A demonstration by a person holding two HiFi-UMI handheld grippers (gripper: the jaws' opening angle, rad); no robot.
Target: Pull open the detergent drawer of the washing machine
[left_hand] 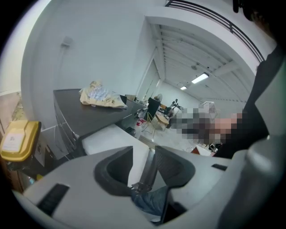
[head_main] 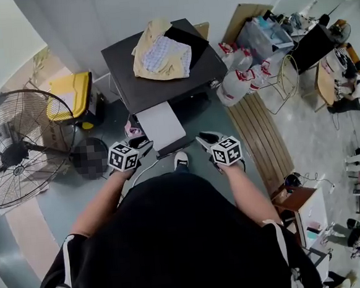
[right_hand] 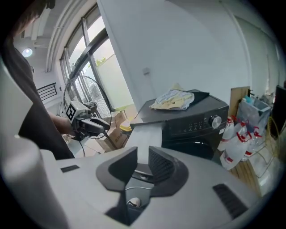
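Between the pads of the left claw (left_hand: 143,153) there is only air: it stands fairly wide, and past the gap show jeans and a shoe far below. The right claw (right_hand: 143,154) is narrower but also empty, with a cable and a shoe toe under it. Both are held up in front of the person's body and tilt downward toward the washing machine (head_main: 132,88).

Straight ahead of each claw, a pale flat slab (head_main: 160,124) sticks out of the washing machine's front at its upper left, beside the dark control panel (right_hand: 196,125). I take it for the detergent drawer, and it looks already pulled well out. Its long axis runs from the washing machine's front toward the person, which is also the line of any pull. Its near end lies between the two claws and just beyond their tips. The left claw sits just beside the slab's near left corner and seems a touch closer. The right claw is off the near right corner. Neither touches it.

On the washing machine's top lies a heap of clothes (head_main: 160,55). To the washing machine's right stand white bottles (right_hand: 230,143) with red labels. To its left are a yellow box (head_main: 71,96) and a floor fan (head_main: 13,147).

No brand or word can be read. The panel marks beside its knob (right_hand: 216,120), the bottle labels and the box sticker are all too small. Only the black-and-white square markers on the claws' cubes are plain.
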